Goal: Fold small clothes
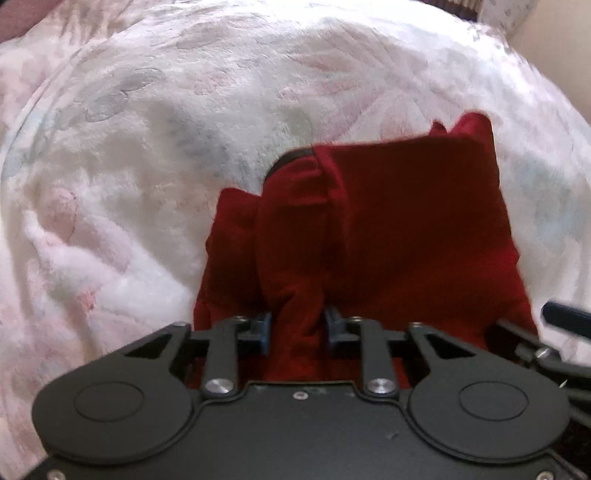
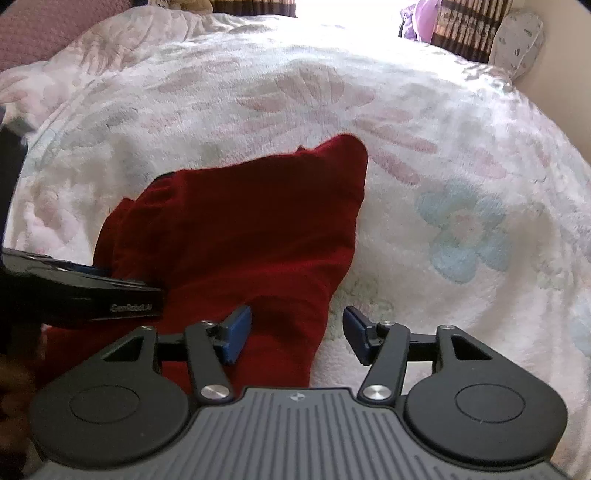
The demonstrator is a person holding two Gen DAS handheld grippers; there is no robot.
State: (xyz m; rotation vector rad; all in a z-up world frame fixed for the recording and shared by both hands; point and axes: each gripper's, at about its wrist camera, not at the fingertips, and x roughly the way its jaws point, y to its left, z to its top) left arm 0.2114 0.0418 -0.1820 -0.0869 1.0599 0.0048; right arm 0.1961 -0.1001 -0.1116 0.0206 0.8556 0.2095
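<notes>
A dark red small garment (image 1: 406, 221) lies partly folded on a fluffy white blanket (image 1: 129, 192). A dark band (image 1: 291, 155) shows at its far edge. My left gripper (image 1: 299, 326) pinches a raised ridge of the red cloth at the garment's near edge, its blue pads pressing on both sides. In the right wrist view the garment (image 2: 240, 229) spreads left of centre. My right gripper (image 2: 295, 332) stands open over the garment's near right edge: one pad is above the cloth, the other above the blanket (image 2: 461, 155). The left gripper's black body (image 2: 92, 295) reaches in from the left.
The flowered blanket covers a bed in every direction around the garment. At the far end sit a patterned pillow (image 2: 517, 40), something purple (image 2: 417, 22) and a striped curtain (image 2: 465, 26). A dusky pink cover (image 2: 55, 33) lies far left. A pale wall (image 2: 565, 92) runs along the right.
</notes>
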